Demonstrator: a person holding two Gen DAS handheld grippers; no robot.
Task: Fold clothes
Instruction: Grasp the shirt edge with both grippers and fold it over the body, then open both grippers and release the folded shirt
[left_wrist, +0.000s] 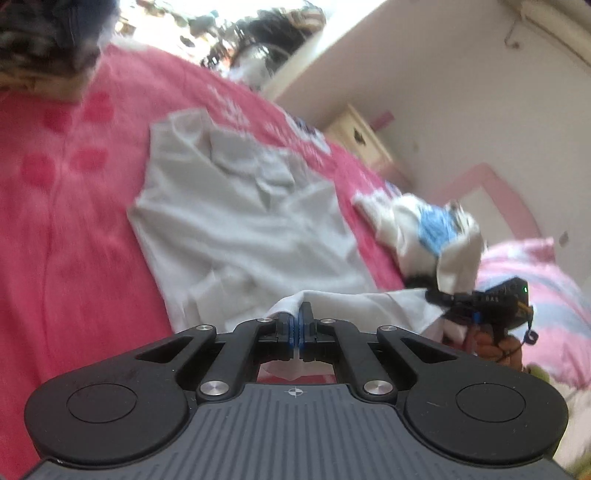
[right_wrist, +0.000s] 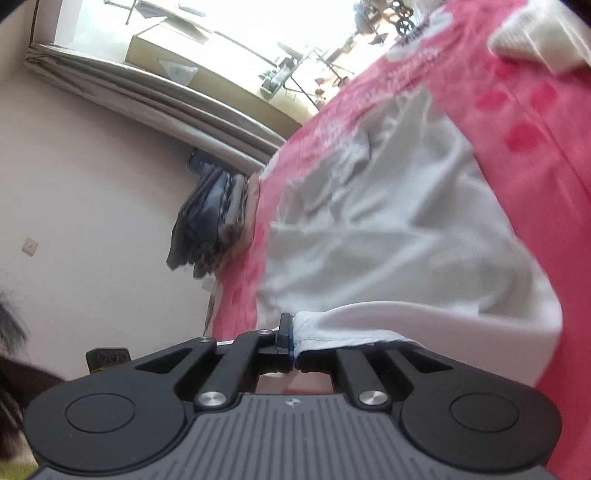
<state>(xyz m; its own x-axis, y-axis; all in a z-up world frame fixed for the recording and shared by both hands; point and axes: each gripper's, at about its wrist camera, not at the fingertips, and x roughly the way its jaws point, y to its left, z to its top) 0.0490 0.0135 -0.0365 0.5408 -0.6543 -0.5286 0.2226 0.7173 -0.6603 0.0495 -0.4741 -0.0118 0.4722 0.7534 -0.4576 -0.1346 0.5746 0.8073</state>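
A white garment (left_wrist: 236, 225) lies spread on a pink bedspread (left_wrist: 66, 229). In the left wrist view my left gripper (left_wrist: 297, 314) is shut on the garment's near edge, with the cloth bunched over the fingertips. Off to the right in that view, my right gripper (left_wrist: 436, 297) pinches the same raised hem. In the right wrist view my right gripper (right_wrist: 292, 328) is shut on the white garment (right_wrist: 399, 236), and the hem drapes over the right finger and hides it. The near edge hangs lifted between both grippers.
A white and blue piece of clothing (left_wrist: 432, 229) lies on the bedspread at the right. A dark patterned heap (left_wrist: 40, 44) sits at the far left. Dark folded clothes (right_wrist: 214, 221) hang off the bed's edge near a wall. A pink striped pillow (left_wrist: 546, 295) lies beyond.
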